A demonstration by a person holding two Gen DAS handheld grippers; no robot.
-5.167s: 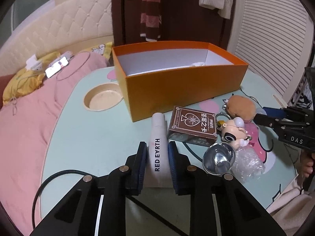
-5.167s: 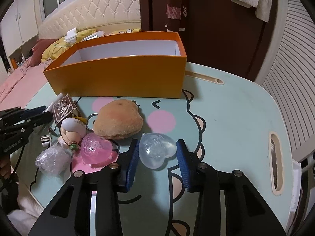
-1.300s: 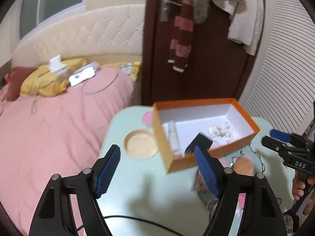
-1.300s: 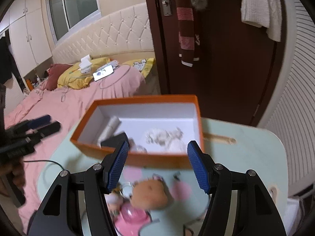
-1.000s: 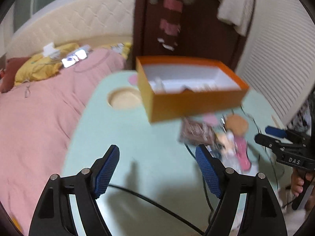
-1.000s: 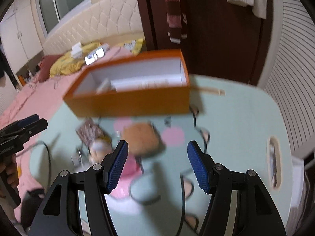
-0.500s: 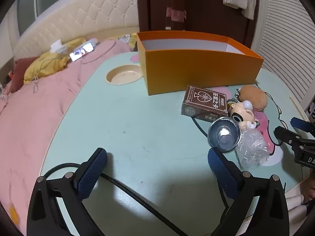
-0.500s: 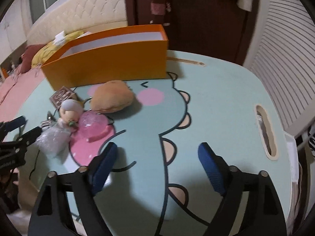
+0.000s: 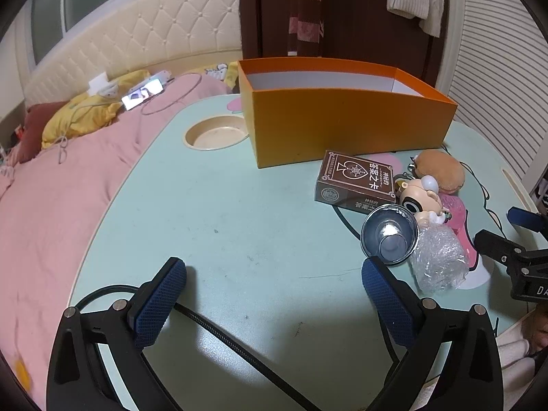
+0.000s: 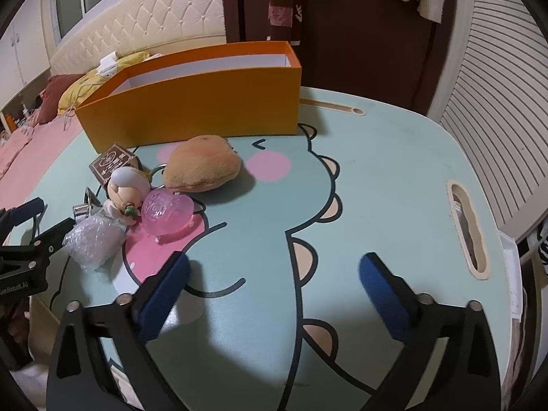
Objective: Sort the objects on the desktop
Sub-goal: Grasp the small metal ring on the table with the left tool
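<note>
Both empty tongs are back low over the tabletop [image 9: 239, 226]: left tongs [image 9: 274, 287] wide, right tongs [image 10: 274, 282] opening; tube and clear heart gone, card box [image 9: 359, 181] and pink heart [image 10: 166, 210] wait.

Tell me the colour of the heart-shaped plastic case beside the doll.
Translucent pink heart-shaped case; clearest in the right wrist view.

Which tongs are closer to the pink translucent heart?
Right. The right tongs, jaws opening, sit just below the pink translucent heart; the left tongs lie beyond the bubble-wrap bundle.
</note>
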